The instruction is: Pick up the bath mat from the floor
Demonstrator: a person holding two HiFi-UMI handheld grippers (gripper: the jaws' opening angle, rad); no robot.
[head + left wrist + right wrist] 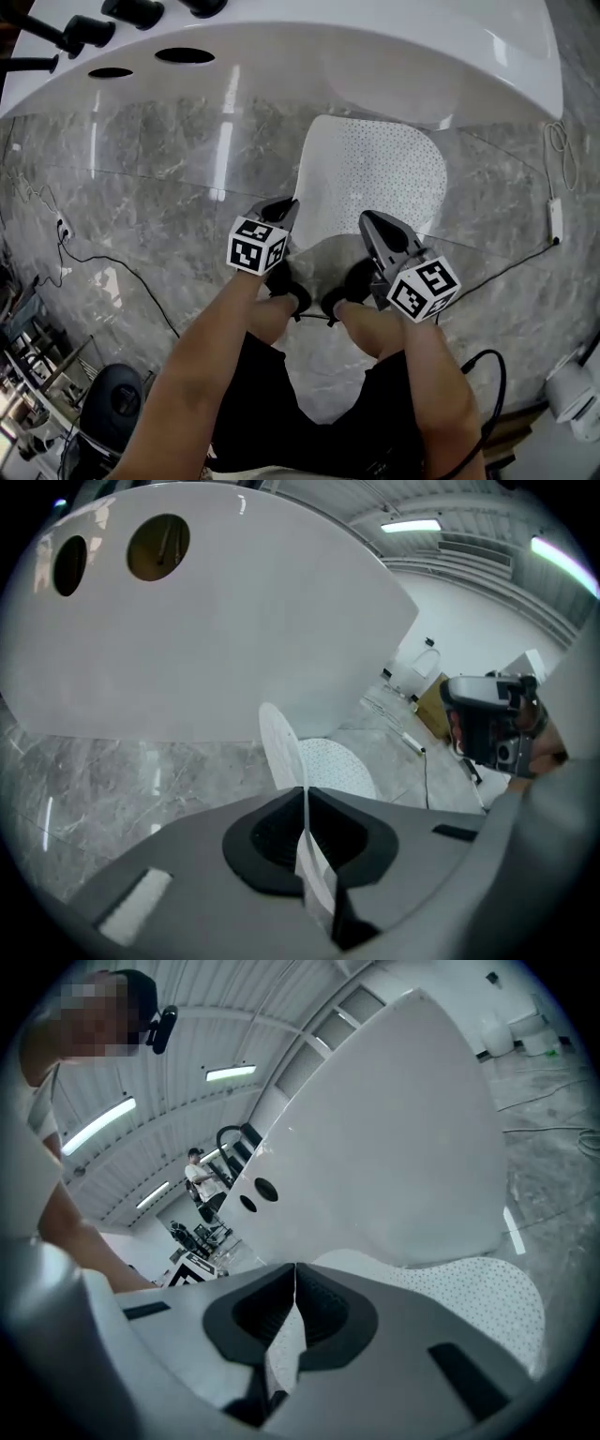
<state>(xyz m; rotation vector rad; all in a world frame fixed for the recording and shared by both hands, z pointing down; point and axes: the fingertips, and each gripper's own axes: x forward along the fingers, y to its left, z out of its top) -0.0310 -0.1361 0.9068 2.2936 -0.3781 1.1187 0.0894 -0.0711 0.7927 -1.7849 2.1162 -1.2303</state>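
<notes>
White and dotted with small holes, the bath mat lies on the grey marble floor right against the foot of the bathtub, with its near edge raised off the tiles. Both grippers hold that raised edge, side by side and near each other.

In the left gripper view, the left gripper has its jaws pressed together on a thin strip of the mat — the sheet runs up between the dark pads and curves away, standing on edge before it flattens out on the floor. The right gripper is clamped the same way: a fold of the mat is pinched between its closed pads, and the rest spreads out to the right towards the tub.

From the head view, the left gripper sits at the mat's near left corner and the right gripper at the middle of the near edge.

Only the tub's glossy white outside shows — two oval holes pierce its rim at the left, and what is inside it cannot be seen. A thin black cable trails over the floor at the left, and a white power strip lies at the right.
</notes>
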